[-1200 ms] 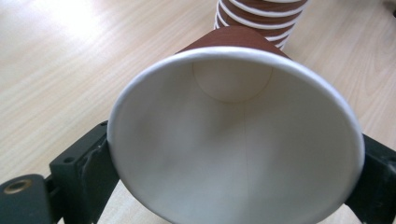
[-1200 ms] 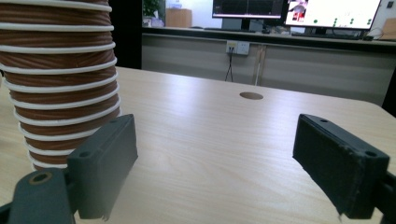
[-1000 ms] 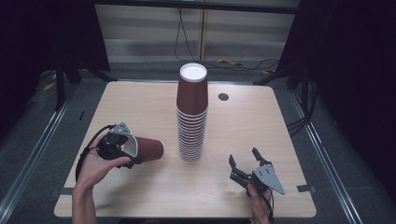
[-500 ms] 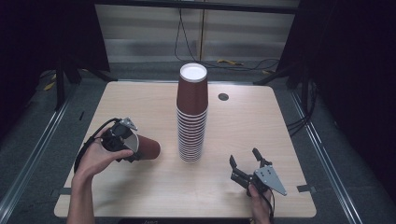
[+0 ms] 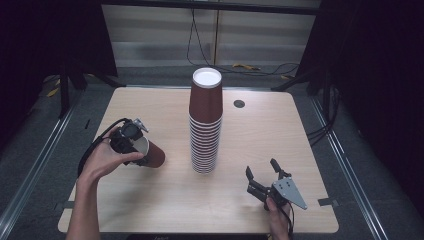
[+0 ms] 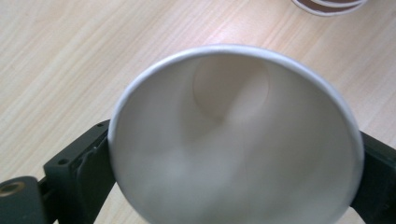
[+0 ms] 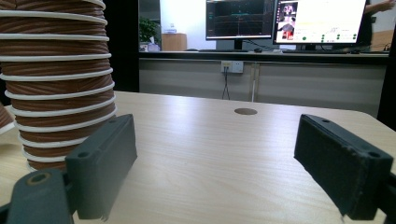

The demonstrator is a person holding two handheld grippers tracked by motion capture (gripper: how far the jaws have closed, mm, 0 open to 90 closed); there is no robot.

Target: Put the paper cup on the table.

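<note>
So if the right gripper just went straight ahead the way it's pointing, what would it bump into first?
Probably nothing on the table: the right gripper has bare table ahead. The cup stack stands off to one side, though depth is hard to judge.

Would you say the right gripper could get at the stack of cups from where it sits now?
Probably yes: the right gripper stands open, and bare table lies between it and the stack of cups, with nothing in the way.

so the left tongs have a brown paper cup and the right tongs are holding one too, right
Not quite. The left tongs do have a brown paper cup between their jaws, but the right tongs are open and hold nothing, as the right gripper view shows.
</note>
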